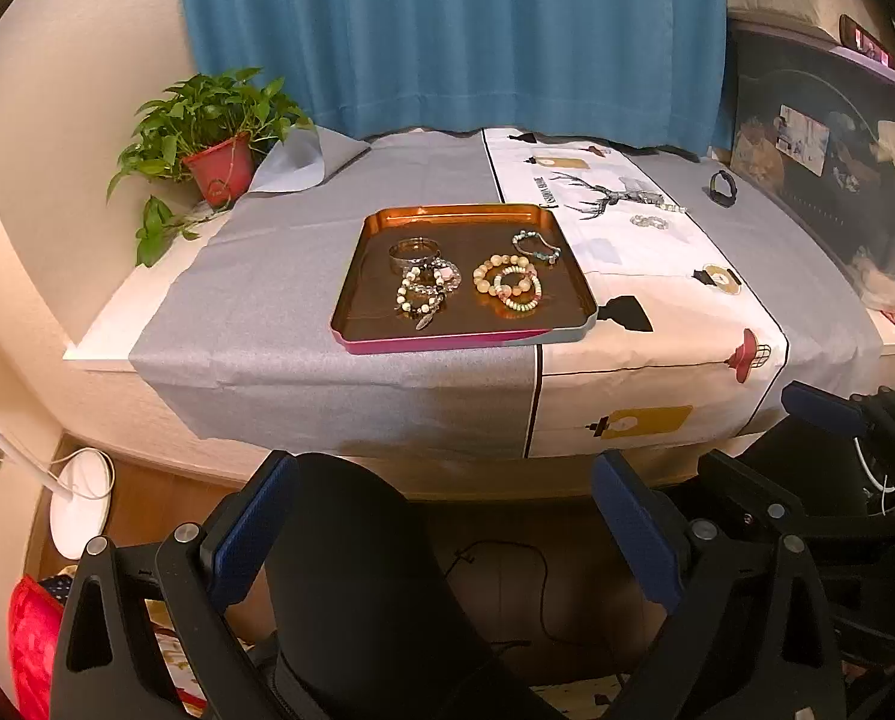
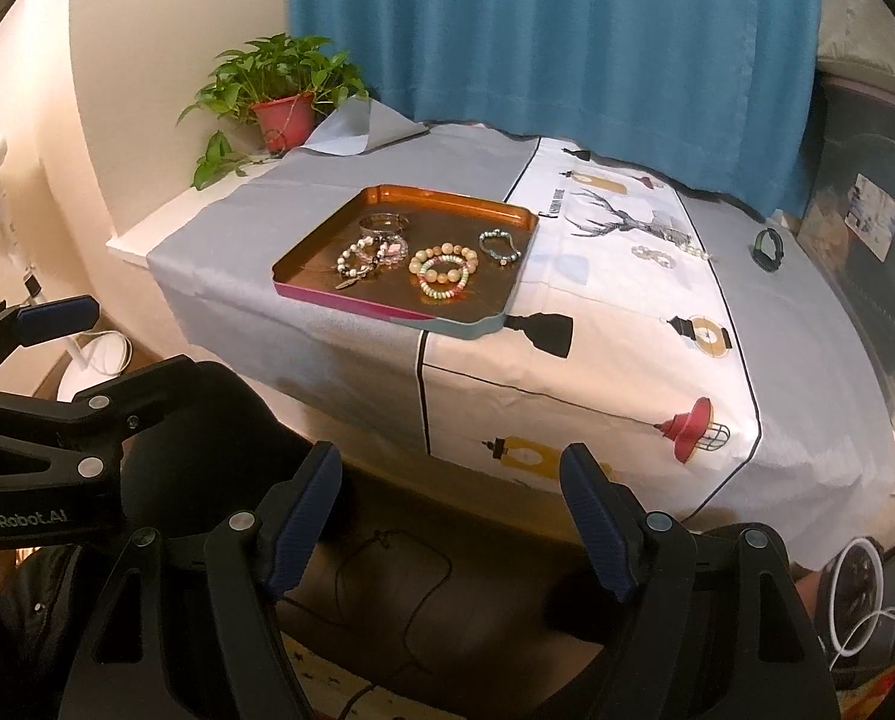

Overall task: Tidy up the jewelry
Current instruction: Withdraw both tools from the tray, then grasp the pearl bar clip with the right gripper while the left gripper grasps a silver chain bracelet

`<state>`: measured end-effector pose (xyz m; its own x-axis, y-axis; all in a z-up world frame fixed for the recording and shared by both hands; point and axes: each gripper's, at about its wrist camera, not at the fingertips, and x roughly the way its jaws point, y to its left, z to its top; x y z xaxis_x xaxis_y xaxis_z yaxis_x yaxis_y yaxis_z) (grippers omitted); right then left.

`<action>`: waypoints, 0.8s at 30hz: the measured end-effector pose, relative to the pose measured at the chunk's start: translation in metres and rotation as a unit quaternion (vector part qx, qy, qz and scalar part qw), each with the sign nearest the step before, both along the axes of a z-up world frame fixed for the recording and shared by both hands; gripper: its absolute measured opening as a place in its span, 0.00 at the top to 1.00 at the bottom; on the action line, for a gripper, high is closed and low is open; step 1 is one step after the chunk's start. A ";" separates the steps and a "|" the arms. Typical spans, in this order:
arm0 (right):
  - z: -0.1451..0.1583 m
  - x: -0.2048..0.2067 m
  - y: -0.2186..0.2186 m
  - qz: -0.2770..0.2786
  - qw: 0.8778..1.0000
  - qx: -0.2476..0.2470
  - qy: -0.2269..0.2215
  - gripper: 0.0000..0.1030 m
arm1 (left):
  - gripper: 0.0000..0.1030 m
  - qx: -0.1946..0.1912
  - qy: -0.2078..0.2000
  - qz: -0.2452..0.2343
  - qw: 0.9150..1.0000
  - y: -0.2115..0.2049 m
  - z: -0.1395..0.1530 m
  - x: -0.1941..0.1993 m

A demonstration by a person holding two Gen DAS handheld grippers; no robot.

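A copper-coloured tray (image 1: 387,324) (image 2: 303,282) sits on the cloth-covered table and holds a metal bangle (image 1: 414,252), several bead bracelets (image 1: 507,283) (image 2: 444,269) and a teal bracelet (image 1: 536,246). To the right of the tray, a clear bead bracelet (image 1: 649,221) (image 2: 653,256), a thin strand (image 2: 690,249) and a black band (image 1: 722,188) (image 2: 768,249) lie on the white printed cloth. My left gripper (image 1: 447,516) is open and empty, below the table's front edge over a person's dark knee. The right gripper (image 2: 450,516) is open and empty too, level with it.
A potted plant (image 1: 207,144) stands at the table's back left before a blue curtain (image 1: 447,30). A dark storage box (image 1: 825,168) lines the right side. A white fan base (image 1: 81,498) and a black cable (image 2: 387,570) are on the floor below.
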<state>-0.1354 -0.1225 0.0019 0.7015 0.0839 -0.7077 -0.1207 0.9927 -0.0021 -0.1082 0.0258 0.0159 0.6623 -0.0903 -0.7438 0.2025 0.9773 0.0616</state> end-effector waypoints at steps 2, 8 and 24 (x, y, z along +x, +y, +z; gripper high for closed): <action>-0.001 0.000 0.000 0.000 1.000 0.000 0.002 0.26 | 0.06 0.000 0.001 0.000 1.000 0.001 0.000 -0.001; -0.006 0.004 0.000 -0.003 1.000 -0.002 0.012 0.26 | 0.06 -0.002 0.008 -0.001 1.000 0.003 -0.003 0.001; -0.020 0.022 -0.024 -0.030 0.999 0.015 0.027 0.26 | 0.06 0.016 0.029 -0.010 0.999 -0.011 -0.016 0.026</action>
<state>-0.1134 -0.1468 -0.0179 0.6663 0.0641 -0.7429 -0.0603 0.9977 0.0321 -0.0826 0.0148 0.0002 0.6164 -0.0784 -0.7835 0.2268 0.9705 0.0813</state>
